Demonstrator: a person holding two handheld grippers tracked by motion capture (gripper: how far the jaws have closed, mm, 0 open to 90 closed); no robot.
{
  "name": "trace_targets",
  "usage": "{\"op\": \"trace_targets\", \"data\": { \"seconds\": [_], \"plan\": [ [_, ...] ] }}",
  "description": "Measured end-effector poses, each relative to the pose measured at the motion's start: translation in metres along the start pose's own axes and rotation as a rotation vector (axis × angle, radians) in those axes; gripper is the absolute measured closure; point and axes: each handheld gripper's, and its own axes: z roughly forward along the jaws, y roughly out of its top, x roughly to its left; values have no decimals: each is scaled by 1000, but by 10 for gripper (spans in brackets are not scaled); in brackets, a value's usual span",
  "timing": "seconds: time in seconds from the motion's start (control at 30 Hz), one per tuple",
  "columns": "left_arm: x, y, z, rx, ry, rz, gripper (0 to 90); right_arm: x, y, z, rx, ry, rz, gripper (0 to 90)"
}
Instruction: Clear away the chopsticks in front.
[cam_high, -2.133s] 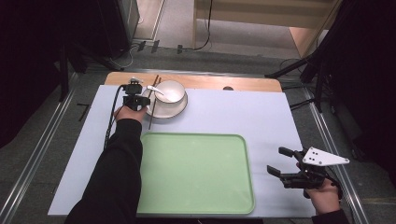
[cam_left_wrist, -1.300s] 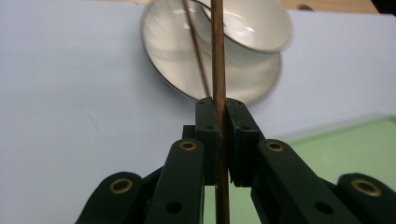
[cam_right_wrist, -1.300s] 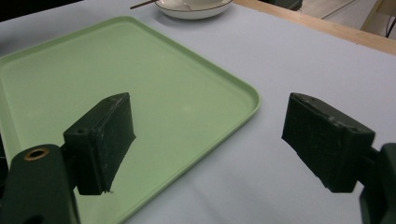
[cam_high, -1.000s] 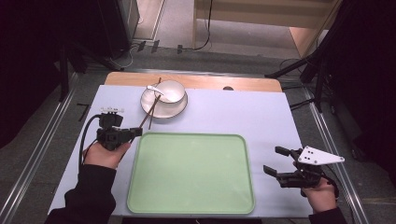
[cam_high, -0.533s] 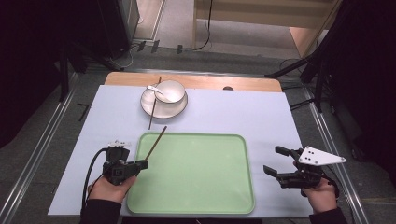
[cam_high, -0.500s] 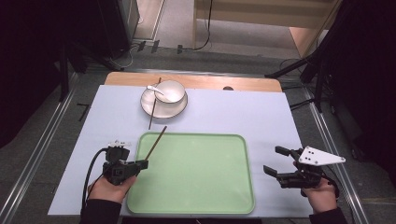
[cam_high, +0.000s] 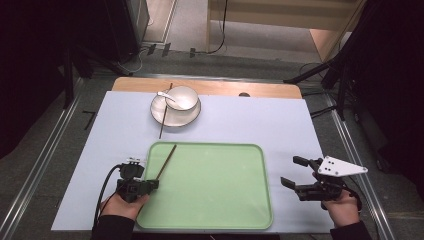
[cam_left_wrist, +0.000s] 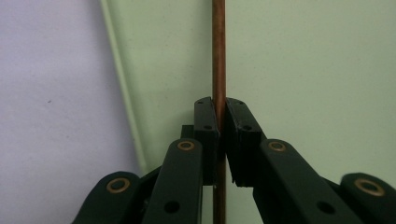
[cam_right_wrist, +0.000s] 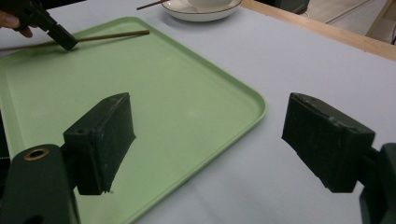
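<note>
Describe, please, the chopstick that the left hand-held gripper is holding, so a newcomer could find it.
Find the green tray. At its near-left corner a thin brown chopstick slants over the rim, clamped by the left hand-held gripper. Its twin lies farther off, across the white plate.

High view looks forward and down over the whole table from above. Left gripper view sits close over the green tray; right gripper view faces across it from nearby, sharing the tray's near-left corner.

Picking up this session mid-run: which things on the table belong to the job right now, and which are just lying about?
In the job:
- chopstick clamped in the left gripper
- green tray under it

Lying about for now:
- second chopstick by the plate
- bowl with white spoon
- right gripper, open beside the tray
</note>
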Motion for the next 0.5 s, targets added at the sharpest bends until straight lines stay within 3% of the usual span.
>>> {"op": "trace_targets", "data": {
  "seconds": [0.3,0.4,0.5],
  "plan": [
    [-1,3,2,-4,-16,18,817,0,0,-1,-1,2,0,173],
    [0,6,-4,-43,-38,32,761,0,0,-1,-2,2,-1,173],
    [1,9,-14,-110,-81,71,639,0,-1,-1,-3,2,-1,173]
  ]
}}
